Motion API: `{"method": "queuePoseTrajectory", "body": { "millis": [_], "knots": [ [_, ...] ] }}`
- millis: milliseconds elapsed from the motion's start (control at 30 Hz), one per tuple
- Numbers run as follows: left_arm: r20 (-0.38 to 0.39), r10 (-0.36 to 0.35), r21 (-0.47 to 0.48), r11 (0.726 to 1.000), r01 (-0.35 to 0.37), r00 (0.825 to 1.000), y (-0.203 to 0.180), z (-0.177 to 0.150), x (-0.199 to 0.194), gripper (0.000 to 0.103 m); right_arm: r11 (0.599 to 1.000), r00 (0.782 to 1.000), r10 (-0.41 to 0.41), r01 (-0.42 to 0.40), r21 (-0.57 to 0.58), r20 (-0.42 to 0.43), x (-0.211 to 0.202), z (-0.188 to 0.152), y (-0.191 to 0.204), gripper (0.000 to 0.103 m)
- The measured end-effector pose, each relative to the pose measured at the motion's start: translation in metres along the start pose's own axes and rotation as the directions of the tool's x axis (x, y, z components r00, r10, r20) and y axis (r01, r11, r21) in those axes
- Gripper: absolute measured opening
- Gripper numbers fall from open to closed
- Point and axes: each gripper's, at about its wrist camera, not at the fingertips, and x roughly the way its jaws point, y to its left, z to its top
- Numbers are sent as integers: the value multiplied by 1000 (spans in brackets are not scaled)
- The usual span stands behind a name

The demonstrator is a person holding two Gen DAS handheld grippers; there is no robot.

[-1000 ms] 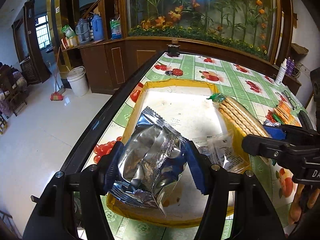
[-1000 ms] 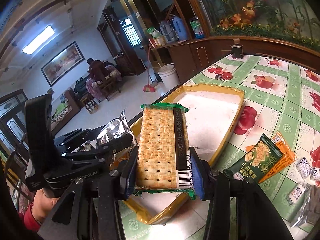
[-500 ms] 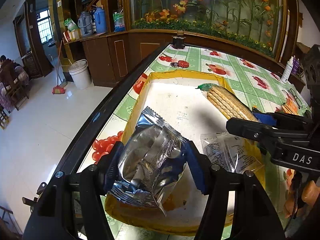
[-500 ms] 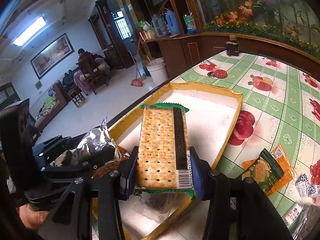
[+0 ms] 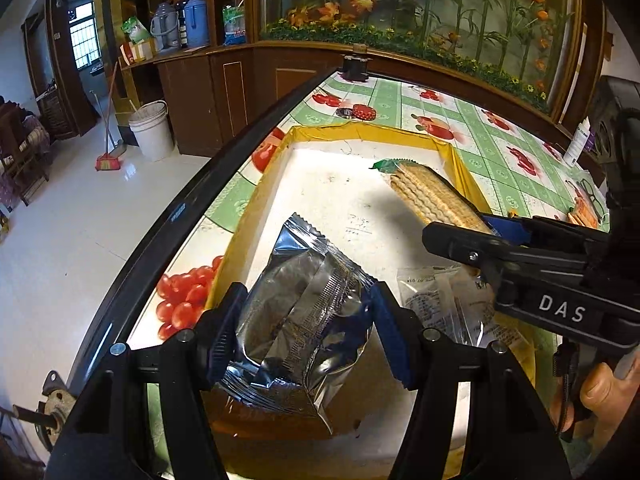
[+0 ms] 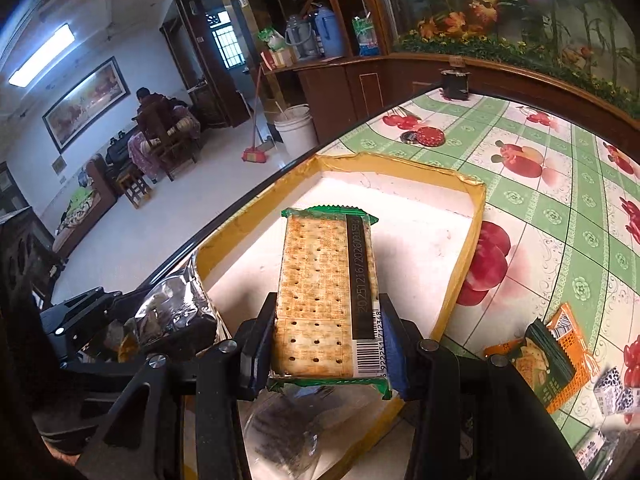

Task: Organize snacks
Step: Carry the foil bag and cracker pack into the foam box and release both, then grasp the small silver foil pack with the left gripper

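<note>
My left gripper [image 5: 306, 332] is shut on a crinkled silver foil snack bag [image 5: 304, 312], held over the near end of a yellow-walled tray [image 5: 372, 130] with a white floor. My right gripper [image 6: 326, 344] is shut on a clear, green-edged pack of crackers [image 6: 324, 280], which hangs over the same tray [image 6: 472, 216]. In the left wrist view the cracker pack [image 5: 428, 196] juts out of the black right gripper. A clear packet [image 5: 436, 300] lies on the tray floor beneath it. The silver bag [image 6: 176, 312] shows at the left of the right wrist view.
The table carries a green fruit-print cloth [image 6: 560, 208]. An orange and green snack pack [image 6: 548, 356] and small wrapped sweets [image 6: 612, 392] lie right of the tray. A red tin lid [image 5: 362, 112] lies beyond it. The table's dark edge [image 5: 192, 200] drops to a white floor.
Both grippers have sunk toward the tray with their packs. The cracker pack has moved left, from over the tray's right wall to above its floor.
</note>
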Motion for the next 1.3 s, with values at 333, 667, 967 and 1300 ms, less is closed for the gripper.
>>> {"method": "queuePoseTrajectory", "body": {
  "millis": [333, 667, 967, 1300],
  "knots": [
    [-21, 23, -20, 1000, -23, 1000, 0, 3, 6, 77, 999, 997, -26, 24, 41, 73, -35, -7, -17, 65],
    [51, -115, 3, 993, 115, 992, -35, 8, -33, 78, 970, 973, -186, 161, 182, 134, -124, -69, -92, 76],
    [25, -201, 170, 966, 194, 979, -122, 7, -39, 81, 920, 938, -319, 273, 281, 133, -183, -122, -142, 82],
    [-10, -240, 289, 929, 232, 971, -181, -11, -49, 81, 900, 926, -344, 278, 337, 155, -217, -156, -161, 83]
  ]
}}
